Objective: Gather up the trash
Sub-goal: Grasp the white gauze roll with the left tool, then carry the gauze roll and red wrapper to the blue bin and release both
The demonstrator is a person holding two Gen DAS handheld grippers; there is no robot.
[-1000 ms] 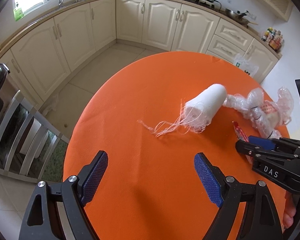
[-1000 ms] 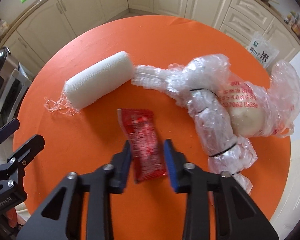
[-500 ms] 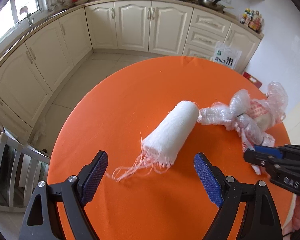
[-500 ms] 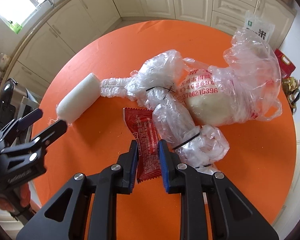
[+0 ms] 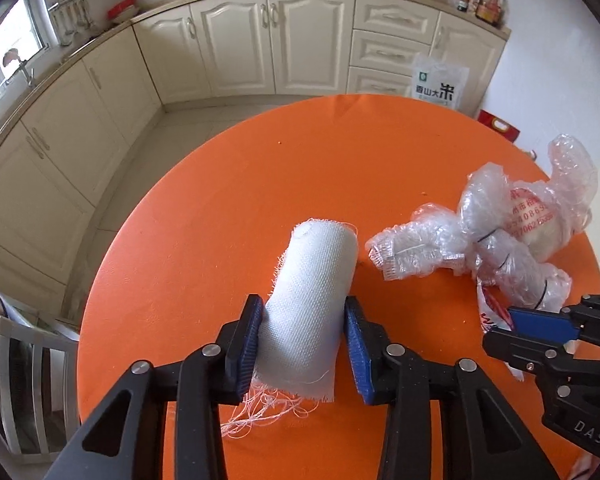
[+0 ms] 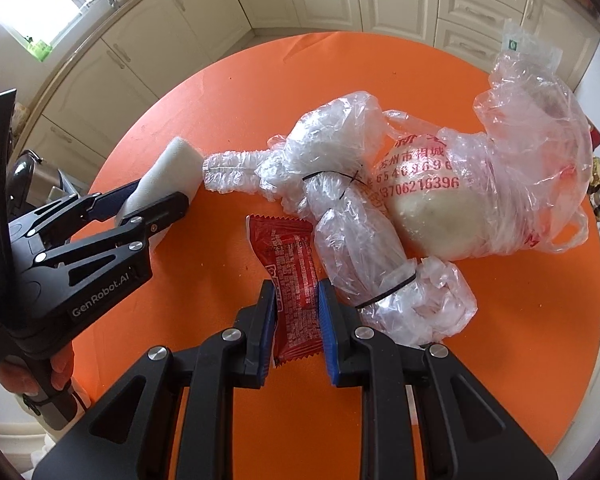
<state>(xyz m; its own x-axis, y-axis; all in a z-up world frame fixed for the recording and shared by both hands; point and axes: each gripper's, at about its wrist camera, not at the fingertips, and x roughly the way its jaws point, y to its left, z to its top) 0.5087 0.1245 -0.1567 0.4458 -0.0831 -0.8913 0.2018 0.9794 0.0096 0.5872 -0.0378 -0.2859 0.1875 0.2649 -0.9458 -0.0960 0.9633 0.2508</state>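
- Kitchen with cream cabinet doors wrapping round the back, and in the middle of it all a round table under an orange cloth (image 5: 228,216). I'll place everything off that table.
- Leftmost on the table: a white woven gauze roll with frayed threads at one end (image 5: 312,300), lying on its side toward the near-left part of the cloth. The left gripper (image 5: 304,344) has just been closing its jaws and now has both blue pads pressed on the roll's flanks, near the frayed end. Makes sense to grab across the width, since the roll is soft and would squash rather than slip.
- Middle of the table, near edge: a flat red foil snack wrapper with white print (image 6: 296,280). The right gripper (image 6: 296,332) is pinched narrow on its near end, pads on either long edge. It's thin, so squeezing it edgewise is probably the only way to get it off the cloth.
- Right side of the table: a big crumpled bundle of clear plastic bags with red lettering, tied with black bands (image 6: 432,184), just beside the wrapper and touching the right-hand pad or very close. Nobody's holding it.
- My guess: both small bits get lifted first. No bin in view, so can't tell where they go.
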